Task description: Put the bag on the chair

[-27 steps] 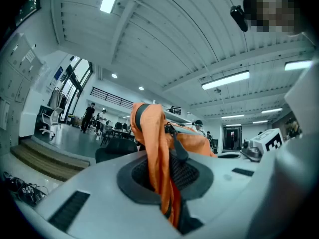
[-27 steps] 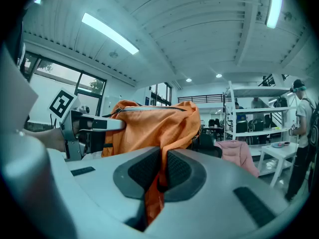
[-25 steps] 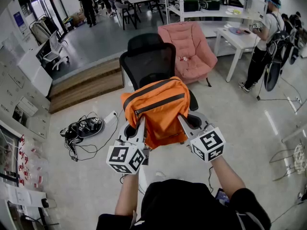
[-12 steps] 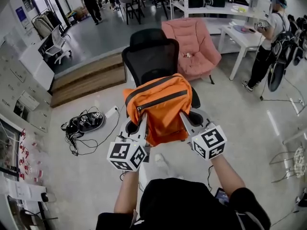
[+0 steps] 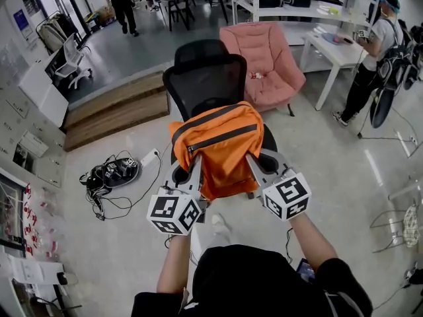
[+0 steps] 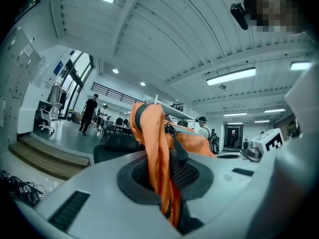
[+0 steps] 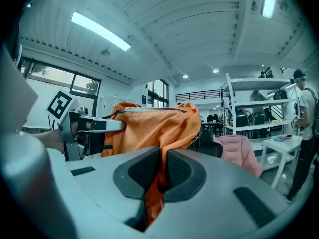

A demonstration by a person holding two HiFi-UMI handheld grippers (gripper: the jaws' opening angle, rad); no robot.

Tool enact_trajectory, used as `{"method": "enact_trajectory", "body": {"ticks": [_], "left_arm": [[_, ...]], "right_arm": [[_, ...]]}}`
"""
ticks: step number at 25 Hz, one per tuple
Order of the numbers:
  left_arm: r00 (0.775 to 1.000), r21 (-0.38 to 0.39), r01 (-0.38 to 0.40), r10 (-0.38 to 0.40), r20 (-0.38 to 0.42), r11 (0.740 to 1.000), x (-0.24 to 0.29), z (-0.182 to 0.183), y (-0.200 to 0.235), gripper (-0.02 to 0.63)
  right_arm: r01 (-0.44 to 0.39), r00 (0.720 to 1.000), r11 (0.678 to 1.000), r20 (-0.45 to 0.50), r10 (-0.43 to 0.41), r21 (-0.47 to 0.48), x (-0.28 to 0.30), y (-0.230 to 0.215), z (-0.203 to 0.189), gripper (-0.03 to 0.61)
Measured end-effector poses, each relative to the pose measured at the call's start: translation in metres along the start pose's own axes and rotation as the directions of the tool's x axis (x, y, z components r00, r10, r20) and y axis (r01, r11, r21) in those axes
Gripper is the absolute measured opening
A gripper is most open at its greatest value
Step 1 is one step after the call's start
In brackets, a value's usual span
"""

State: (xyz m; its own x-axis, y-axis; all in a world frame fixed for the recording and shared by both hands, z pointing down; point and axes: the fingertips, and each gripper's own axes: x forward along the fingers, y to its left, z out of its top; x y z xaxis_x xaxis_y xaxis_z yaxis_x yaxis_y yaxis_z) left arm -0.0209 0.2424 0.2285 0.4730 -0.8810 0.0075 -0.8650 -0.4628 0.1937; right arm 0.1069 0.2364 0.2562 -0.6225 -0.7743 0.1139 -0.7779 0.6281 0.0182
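The orange bag hangs over the seat of the black office chair. Its zipped top is turned toward the chair's mesh back and its lower part droops over the seat's front edge; from above it is hard to say whether its underside touches the seat. The left tongs are clenched on a fold of orange cloth and a dark strap at the bag's left side. In the left gripper view the cloth runs straight down between the ribbed pads. The right tongs pinch the bag's right side, pressed tight with only a thin fold of orange cloth between them. Both are held out on the person's bare forearms, the marker cubes nearest the body.

Behind the chair and to its right stands a pink armchair. Beyond that is a white table with a person standing at its right end. On the floor left of the chair lies a tangle of black cables — near the foot of a wooden step.
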Motion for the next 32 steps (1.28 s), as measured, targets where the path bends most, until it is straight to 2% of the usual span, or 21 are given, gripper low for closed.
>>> {"method": "enact_trajectory", "body": {"ticks": [6, 20, 32], "left_arm": [[1.000, -0.020, 0.023, -0.023, -0.019, 1.000, 0.049, 0.002, 0.044, 0.043], [0.996, -0.098, 0.072, -0.077, -0.053, 0.993, 0.118, 0.014, 0.155, 0.043], [0.989, -0.132, 0.099, -0.113, -0.098, 0.986, 0.155, -0.001, 0.202, 0.043]], "right_arm": [[0.022, 1.000, 1.000, -0.023, -0.022, 0.011, 0.057, -0.025, 0.000, 0.012], [0.053, 0.993, 0.999, -0.102, -0.052, 0.006, 0.187, -0.039, 0.005, 0.012], [0.076, 0.988, 0.996, -0.141, -0.069, 0.039, 0.244, -0.053, -0.012, 0.012]]}}
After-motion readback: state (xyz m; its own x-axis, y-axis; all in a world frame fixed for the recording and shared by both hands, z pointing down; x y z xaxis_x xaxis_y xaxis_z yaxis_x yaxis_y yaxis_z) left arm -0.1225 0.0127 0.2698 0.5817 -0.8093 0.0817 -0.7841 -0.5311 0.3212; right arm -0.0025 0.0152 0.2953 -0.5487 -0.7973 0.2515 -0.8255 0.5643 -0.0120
